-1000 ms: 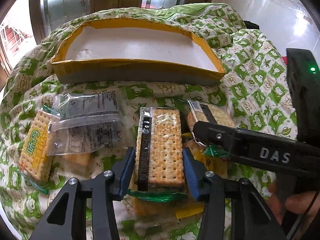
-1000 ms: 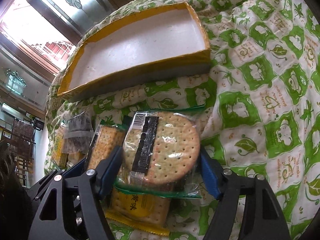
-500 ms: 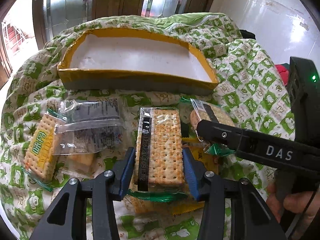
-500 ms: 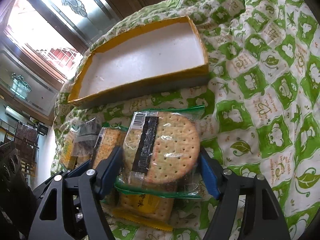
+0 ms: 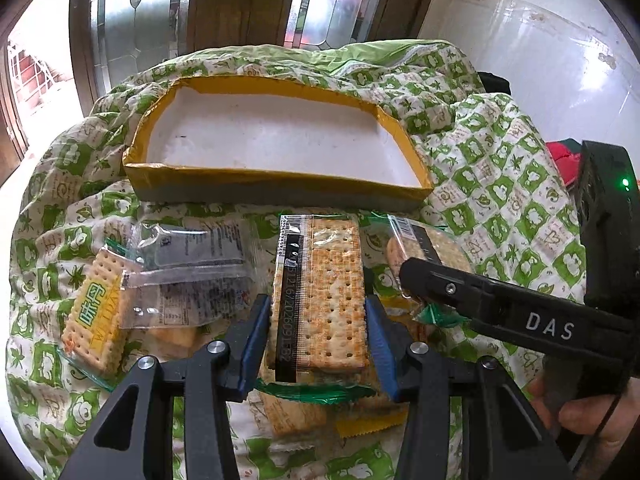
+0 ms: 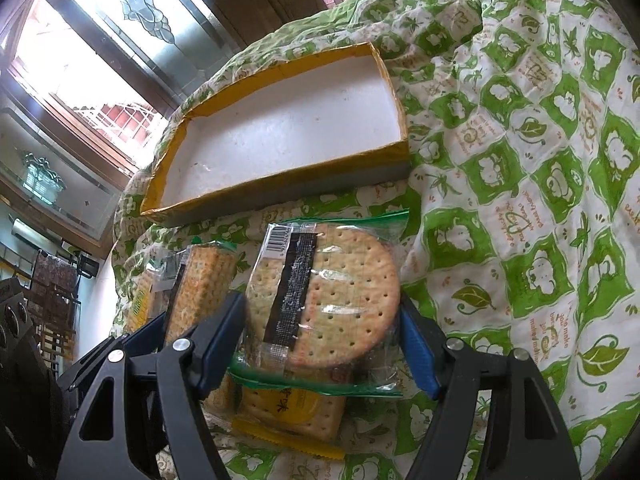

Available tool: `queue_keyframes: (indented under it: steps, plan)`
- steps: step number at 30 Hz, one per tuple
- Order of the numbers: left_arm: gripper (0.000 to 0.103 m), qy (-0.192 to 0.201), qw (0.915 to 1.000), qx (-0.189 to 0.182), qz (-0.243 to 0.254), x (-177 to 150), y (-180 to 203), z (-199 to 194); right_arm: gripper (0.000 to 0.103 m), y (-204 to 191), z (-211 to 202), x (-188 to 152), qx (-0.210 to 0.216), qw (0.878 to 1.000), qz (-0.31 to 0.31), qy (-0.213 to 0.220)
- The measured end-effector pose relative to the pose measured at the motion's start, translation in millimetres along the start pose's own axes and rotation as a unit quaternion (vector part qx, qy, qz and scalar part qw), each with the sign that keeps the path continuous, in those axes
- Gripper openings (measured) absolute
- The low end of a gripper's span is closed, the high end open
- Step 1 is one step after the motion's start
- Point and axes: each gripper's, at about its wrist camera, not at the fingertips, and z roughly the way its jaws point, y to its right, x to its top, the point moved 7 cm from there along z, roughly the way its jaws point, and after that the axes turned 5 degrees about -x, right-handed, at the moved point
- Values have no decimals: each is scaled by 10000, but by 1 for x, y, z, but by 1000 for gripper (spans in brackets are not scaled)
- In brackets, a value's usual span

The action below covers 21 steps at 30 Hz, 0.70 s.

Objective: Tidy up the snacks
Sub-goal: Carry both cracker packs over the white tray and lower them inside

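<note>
We see a green-and-white patterned quilt spread over a rumpled surface. Behind it stands a dark wooden door frame holding leaded glass panels with etched floral shapes. Bright daylight pours through a window at the left. A glossy white tiled wall rises at the right.

We see bright daylight entering through the windows at ten o'clock, blown out to white there. Glare streaks the round cracker packet. Fisheye bending curves the yellow-rimmed tray, and black vignetting fills every corner.
</note>
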Motion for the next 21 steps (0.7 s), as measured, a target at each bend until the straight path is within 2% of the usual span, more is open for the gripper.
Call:
queue_keyframes:
  steps: [11, 21]
  plan:
    - [50, 137, 9995, 21, -273, 39, -13, -1, 73, -4, -14, 23, -39, 10000, -13, 89]
    - [50, 169, 9994, 128, -266, 61, -21, 1, 73, -7, -20, 47, -62, 9998, -26, 202]
